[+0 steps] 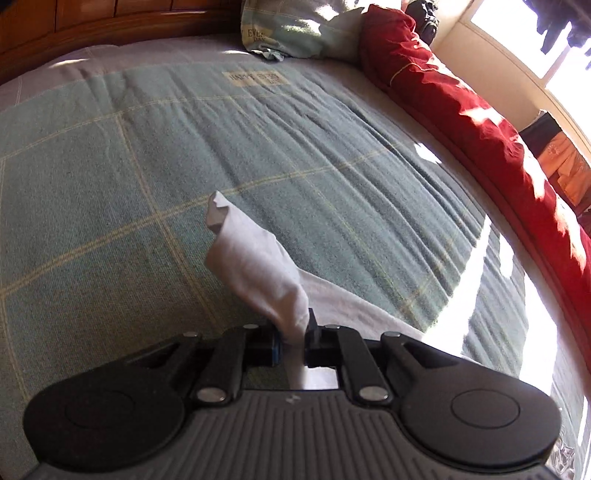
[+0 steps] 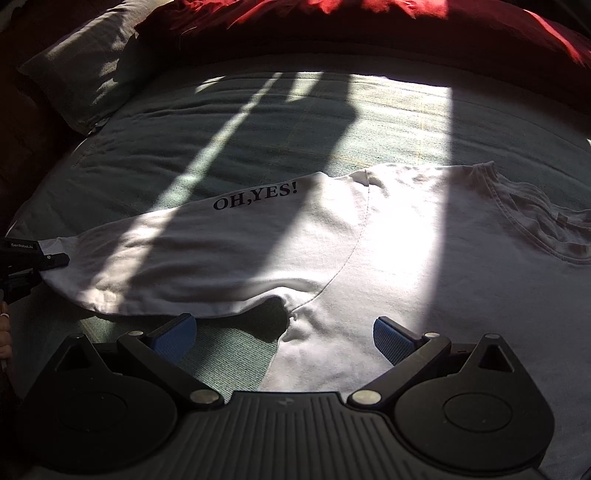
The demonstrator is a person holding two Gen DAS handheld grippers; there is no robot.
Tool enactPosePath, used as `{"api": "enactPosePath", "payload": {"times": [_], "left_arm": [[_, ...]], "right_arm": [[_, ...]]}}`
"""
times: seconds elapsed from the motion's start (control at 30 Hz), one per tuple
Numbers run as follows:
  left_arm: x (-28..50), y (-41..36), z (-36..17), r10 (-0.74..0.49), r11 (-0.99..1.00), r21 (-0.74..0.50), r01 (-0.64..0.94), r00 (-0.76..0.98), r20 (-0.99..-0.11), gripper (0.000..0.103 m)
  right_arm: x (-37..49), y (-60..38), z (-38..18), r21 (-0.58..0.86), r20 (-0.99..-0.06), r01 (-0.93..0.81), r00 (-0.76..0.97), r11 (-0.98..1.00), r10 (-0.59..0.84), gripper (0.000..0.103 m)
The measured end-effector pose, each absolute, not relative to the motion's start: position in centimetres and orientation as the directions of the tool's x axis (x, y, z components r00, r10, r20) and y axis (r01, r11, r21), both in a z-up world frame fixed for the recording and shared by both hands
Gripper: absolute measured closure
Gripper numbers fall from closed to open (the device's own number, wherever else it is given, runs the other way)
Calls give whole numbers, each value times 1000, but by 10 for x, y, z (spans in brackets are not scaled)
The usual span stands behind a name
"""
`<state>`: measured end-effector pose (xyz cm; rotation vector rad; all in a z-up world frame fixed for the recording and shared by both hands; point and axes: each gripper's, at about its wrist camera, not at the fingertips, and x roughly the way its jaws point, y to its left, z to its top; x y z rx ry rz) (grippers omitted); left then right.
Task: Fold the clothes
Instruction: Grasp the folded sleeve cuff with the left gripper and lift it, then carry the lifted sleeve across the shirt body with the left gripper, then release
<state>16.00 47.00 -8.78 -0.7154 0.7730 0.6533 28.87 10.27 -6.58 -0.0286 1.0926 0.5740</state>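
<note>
On the bed [image 1: 147, 155], the left gripper [image 1: 294, 338] pinches the white T-shirt [image 1: 255, 266].

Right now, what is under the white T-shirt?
The white T-shirt lies on a green checked bedspread, which shows all around it. The part beneath the shirt is covered, so anything else there cannot be seen.

wide bare green bedspread [image 1: 147, 184] offers passage; red quilt [image 1: 461, 96] and pillow [image 1: 295, 29] block the edges.
</note>
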Motion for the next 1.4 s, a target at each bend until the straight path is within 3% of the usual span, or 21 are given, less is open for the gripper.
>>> {"api": "enactPosePath", "payload": {"times": [0.37, 0.83, 1.4], "left_arm": [[194, 406, -25, 270, 690, -307, -655, 627, -731, 94], [249, 290, 14, 204, 860, -220, -461, 705, -680, 94], [289, 176, 37, 38, 910, -303, -282, 786, -617, 94]], "right_arm": [[291, 37, -66, 304, -841, -413, 306, 858, 445, 0], [293, -29, -73, 170, -918, -432, 258, 885, 302, 0], [288, -105, -71, 186, -918, -392, 259, 901, 302, 0]]}}
